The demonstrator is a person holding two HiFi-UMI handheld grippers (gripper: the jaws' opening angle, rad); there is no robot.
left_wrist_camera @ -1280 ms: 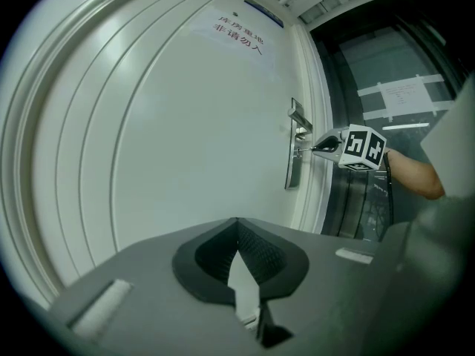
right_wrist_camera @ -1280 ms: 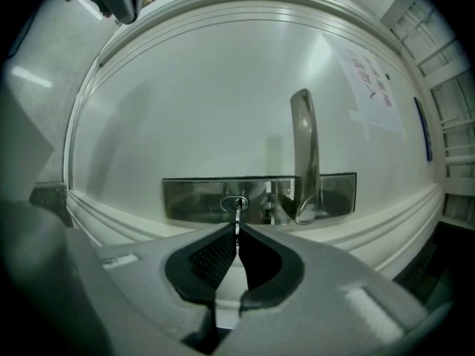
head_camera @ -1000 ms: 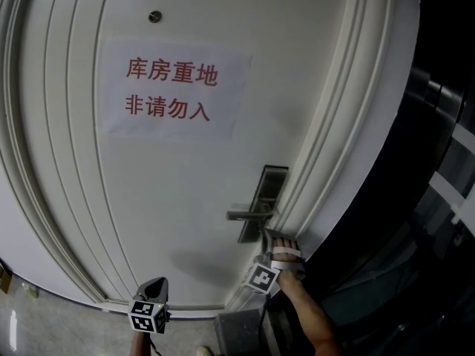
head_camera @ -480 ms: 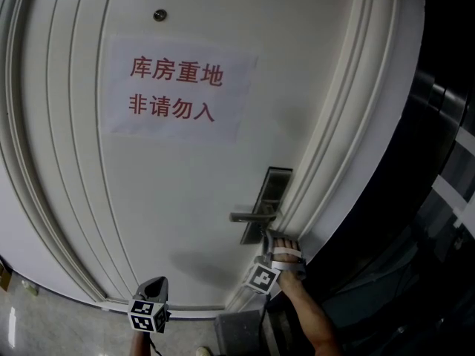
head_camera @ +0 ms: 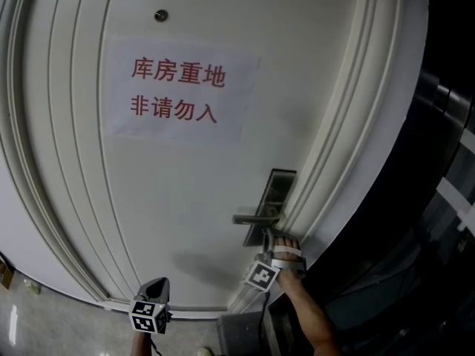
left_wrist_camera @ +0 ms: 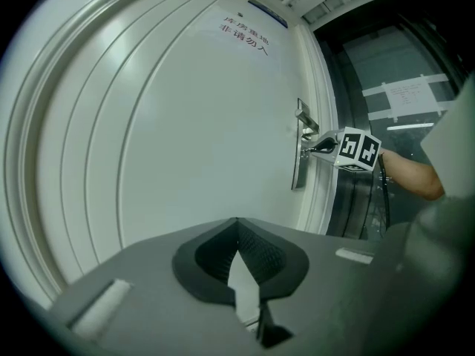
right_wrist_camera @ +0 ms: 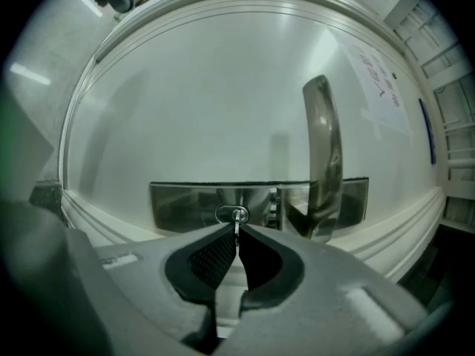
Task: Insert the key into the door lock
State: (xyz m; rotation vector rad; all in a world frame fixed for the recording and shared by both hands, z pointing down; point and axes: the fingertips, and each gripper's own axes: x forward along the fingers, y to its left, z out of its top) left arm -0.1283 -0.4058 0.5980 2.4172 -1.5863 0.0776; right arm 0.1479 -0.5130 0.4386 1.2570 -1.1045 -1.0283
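The left gripper hangs low before the white door, jaws closed on nothing. Rightward comes the paper sign, then the lever handle over the steel lock plate — there the right gripper pinches the key tight, its tip at the keyhole.
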